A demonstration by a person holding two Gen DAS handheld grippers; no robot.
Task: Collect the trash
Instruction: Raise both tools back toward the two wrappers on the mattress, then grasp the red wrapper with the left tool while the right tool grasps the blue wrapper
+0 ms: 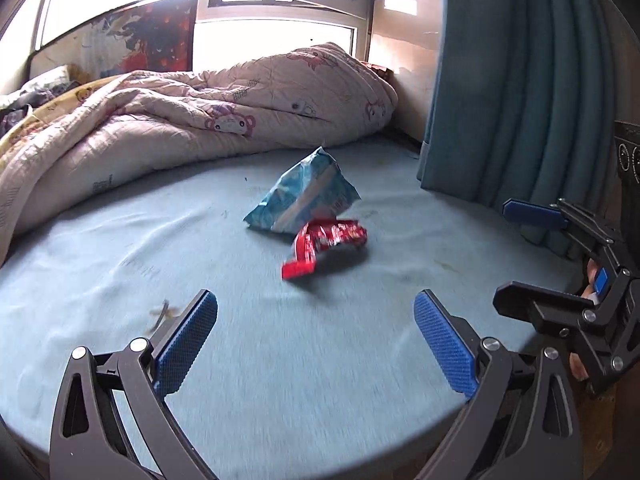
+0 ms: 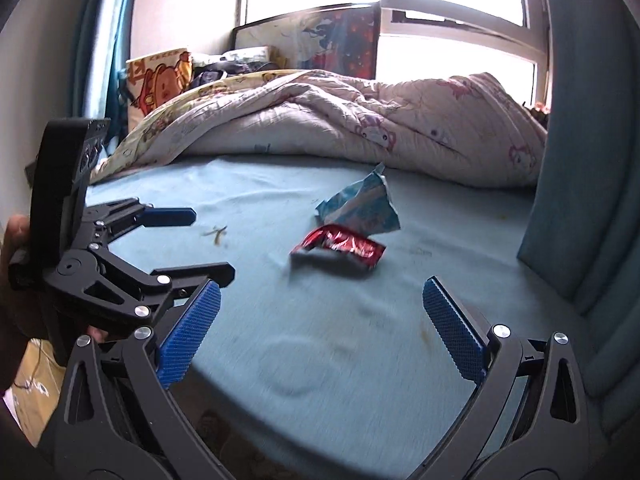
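Observation:
Two crumpled wrappers lie together on a light blue bed sheet [image 1: 120, 248]. The pale blue snack bag [image 1: 304, 196] [image 2: 362, 210] sits behind and touches the red foil wrapper [image 1: 324, 246] [image 2: 340, 246]. My left gripper [image 1: 316, 340] is open with nothing between its blue pads, short of the red wrapper. My right gripper [image 2: 322, 332] is open too and holds nothing, also short of the wrappers. In the left wrist view the right gripper [image 1: 504, 256] shows at the right edge, jaws apart. In the right wrist view the left gripper [image 2: 214, 240] shows at the left.
A rumpled pink quilt [image 1: 180, 120] [image 2: 360, 128] fills the far side of the bed below a bright window. A teal curtain [image 1: 520, 80] [image 2: 588, 160] hangs at the right. A small brown scrap [image 1: 162, 314] [image 2: 216, 234] lies on the sheet. A cartoon cushion [image 2: 158, 80] leans at back left.

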